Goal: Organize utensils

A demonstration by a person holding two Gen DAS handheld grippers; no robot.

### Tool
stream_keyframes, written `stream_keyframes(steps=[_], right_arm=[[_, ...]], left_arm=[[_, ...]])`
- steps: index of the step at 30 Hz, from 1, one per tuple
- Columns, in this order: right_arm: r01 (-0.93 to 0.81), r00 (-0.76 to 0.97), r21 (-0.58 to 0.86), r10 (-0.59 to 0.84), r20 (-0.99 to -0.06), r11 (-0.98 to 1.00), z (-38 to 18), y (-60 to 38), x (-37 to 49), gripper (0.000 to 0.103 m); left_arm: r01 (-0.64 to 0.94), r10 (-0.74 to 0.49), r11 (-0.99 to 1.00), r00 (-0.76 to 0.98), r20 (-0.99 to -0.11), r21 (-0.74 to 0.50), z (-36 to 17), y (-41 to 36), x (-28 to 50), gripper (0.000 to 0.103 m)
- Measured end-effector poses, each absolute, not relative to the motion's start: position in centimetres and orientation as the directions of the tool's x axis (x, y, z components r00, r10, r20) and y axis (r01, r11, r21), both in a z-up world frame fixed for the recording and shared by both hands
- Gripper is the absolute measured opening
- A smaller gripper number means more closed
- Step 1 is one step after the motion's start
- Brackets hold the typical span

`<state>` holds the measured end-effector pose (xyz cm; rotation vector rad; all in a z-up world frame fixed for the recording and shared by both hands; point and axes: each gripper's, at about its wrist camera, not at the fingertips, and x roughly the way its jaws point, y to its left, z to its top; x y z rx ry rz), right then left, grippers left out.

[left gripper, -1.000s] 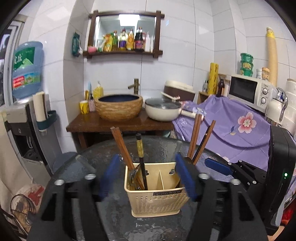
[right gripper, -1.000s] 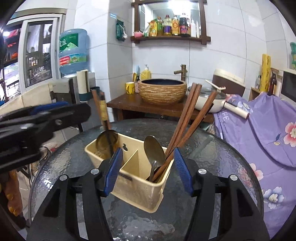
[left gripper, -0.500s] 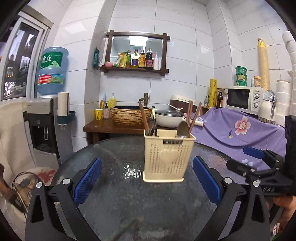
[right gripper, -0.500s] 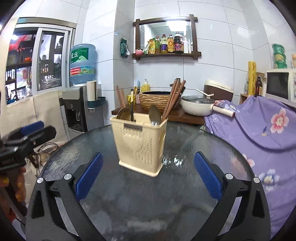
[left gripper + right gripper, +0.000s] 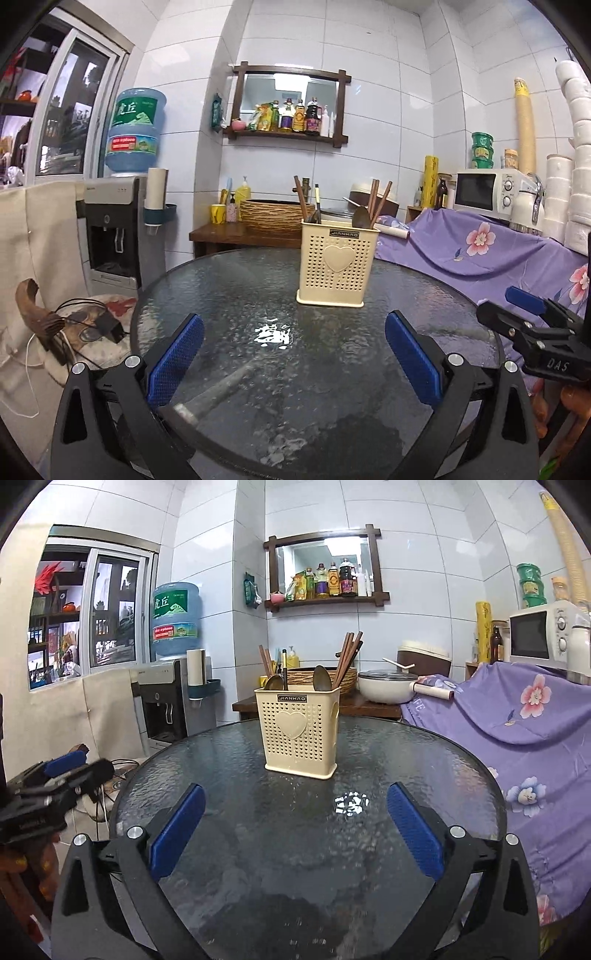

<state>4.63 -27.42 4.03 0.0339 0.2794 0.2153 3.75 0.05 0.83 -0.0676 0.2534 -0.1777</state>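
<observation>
A cream perforated utensil holder [image 5: 338, 264] [image 5: 300, 731] with a heart on its front stands upright on the round glass table [image 5: 258, 369] [image 5: 424, 760]. Brown chopsticks [image 5: 345, 657] and metal spoons [image 5: 321, 677] stick out of its compartments. My left gripper [image 5: 293, 352] is open with nothing between its blue pads, well short of the holder. My right gripper [image 5: 295, 825] is open and empty too, at a similar distance. Each gripper shows at the edge of the other's view, the right gripper [image 5: 532, 321] at right and the left gripper [image 5: 55, 775] at left.
A water dispenser [image 5: 122, 221] stands left of the table, with cables [image 5: 85, 321] on the floor beside it. Behind are a wooden side table with a woven basin [image 5: 273, 219] and a pan [image 5: 386, 688]. A purple flowered cloth [image 5: 517, 720] and a microwave [image 5: 487, 192] are at right.
Both grippers drew back from the holder and opened wide. One second ago their pads were around the holder's sides; now it stands free on the table, farther off.
</observation>
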Motion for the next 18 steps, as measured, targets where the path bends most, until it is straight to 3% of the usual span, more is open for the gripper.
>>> stream_keyframes(steps=[18], right_arm=[[-0.158,0.957,0.08,0.173,-0.233,0.984,3.9,-29.4,0.9,0.097]], left_arm=[[0.156,-0.169,0.985,0.961,-0.218,-0.076,0.4,0.2,1.4,0.096]])
